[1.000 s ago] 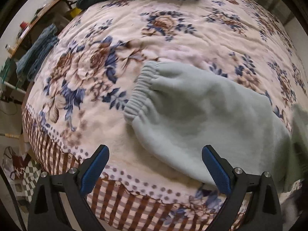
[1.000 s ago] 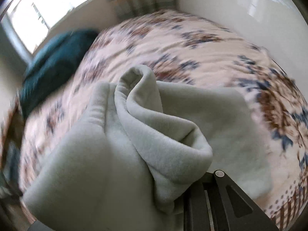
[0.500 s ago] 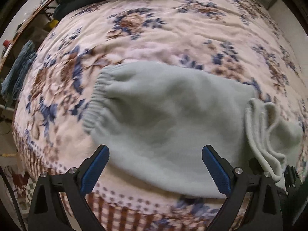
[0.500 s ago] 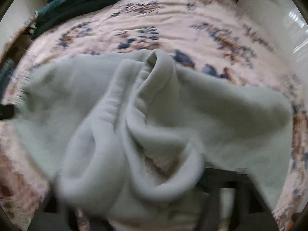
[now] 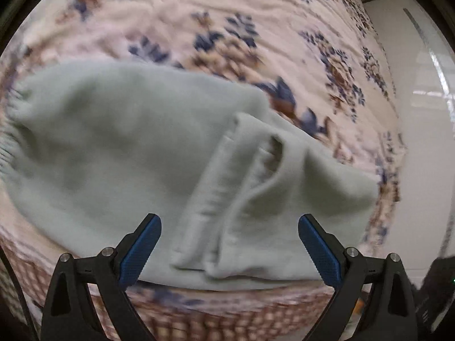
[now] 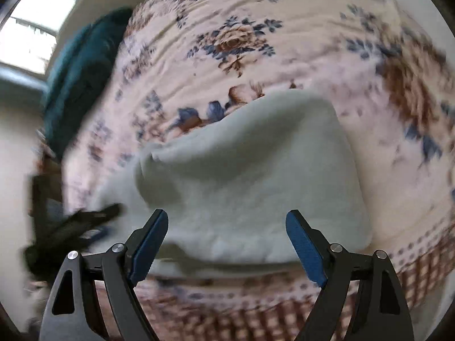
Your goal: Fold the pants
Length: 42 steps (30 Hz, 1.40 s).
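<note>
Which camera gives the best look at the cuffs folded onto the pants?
The left wrist view: the cuffs lie in plain sight across the pants. The right wrist view shows only a smooth blurred mound of pants, no cuffs.

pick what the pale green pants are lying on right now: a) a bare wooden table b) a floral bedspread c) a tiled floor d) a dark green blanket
b, the pants lie flat on the floral bedspread, whose blue and brown flowers show all around them in both views; the dark green blanket sits apart, off to the side.
</note>
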Tool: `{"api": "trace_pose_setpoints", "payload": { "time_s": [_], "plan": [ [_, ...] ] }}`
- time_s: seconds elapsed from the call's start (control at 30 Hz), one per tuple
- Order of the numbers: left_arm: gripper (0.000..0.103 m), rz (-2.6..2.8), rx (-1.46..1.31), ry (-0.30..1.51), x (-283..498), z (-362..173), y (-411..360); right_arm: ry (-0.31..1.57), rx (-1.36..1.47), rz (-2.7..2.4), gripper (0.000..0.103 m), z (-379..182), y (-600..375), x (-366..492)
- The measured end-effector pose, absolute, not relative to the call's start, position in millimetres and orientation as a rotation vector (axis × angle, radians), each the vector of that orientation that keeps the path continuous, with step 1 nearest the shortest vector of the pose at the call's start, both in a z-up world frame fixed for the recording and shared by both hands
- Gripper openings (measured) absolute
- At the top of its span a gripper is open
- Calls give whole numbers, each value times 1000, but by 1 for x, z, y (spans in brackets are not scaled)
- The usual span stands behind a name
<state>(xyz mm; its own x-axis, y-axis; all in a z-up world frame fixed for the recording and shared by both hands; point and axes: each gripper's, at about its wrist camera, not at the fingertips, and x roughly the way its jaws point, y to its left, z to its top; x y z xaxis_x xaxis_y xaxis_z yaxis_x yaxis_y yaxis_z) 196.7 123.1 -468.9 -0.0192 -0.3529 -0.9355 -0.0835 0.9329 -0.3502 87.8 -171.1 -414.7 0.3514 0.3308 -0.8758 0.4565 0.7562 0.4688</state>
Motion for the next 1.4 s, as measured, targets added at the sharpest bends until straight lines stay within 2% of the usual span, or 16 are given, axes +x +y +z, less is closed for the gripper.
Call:
{"api": "trace_pose_setpoints", "payload": {
  "time_s": [0.17, 0.2, 0.27, 0.33, 0.43, 0.53, 0.67, 0.77, 0.8, 0.83, 0.87, 0.9, 0.93, 1.07, 1.23, 1.4],
  "plan": [
    [98, -229, -352, 1594, 206, -483, 102, 1272, 745, -188, 87, -436, -211, 76],
    [93, -230, -340, 1579, 211, -484, 96, 1280, 749, -200, 87, -442, -216, 76],
    [73, -253, -308, 1557, 218, -486, 87, 1294, 780, -226, 87, -461, -231, 77],
    [33, -265, -231, 1537, 224, -490, 72, 1295, 789, -229, 87, -471, -238, 81],
    [16, -258, -166, 1515, 229, -491, 68, 1307, 765, -227, 87, -485, -244, 88],
    [10, -223, -161, 1441, 224, -468, 88, 1305, 768, -206, 87, -487, -247, 93],
    [9, -111, -136, 1487, 221, -485, 116, 1314, 739, -183, 87, -487, -247, 95],
    [10, -140, -265, 1557, 220, -500, 128, 1340, 773, -186, 87, -498, -251, 96],
    [16, -173, -320, 1544, 219, -494, 132, 1335, 805, -177, 87, -498, -253, 95],
    [30, -210, -356, 1537, 218, -489, 132, 1319, 835, -166, 87, -496, -254, 95],
    [38, -253, -396, 1531, 217, -484, 130, 1311, 841, -160, 87, -493, -255, 95],
    [55, -292, -431, 1521, 217, -480, 127, 1300, 844, -152, 87, -489, -255, 95],
    [65, -320, -446, 1510, 218, -477, 123, 1284, 849, -137, 87, -486, -255, 96],
    [67, -353, -350, 1525, 233, -481, 88, 1279, 837, -130, 87, -484, -251, 103],
    [67, -408, -444, 1550, 245, -488, 77, 1275, 830, -128, 87, -483, -247, 110],
    [67, -491, -643, 1539, 220, -483, 101, 1271, 869, -137, 87, -484, -250, 108]
  ]
}}
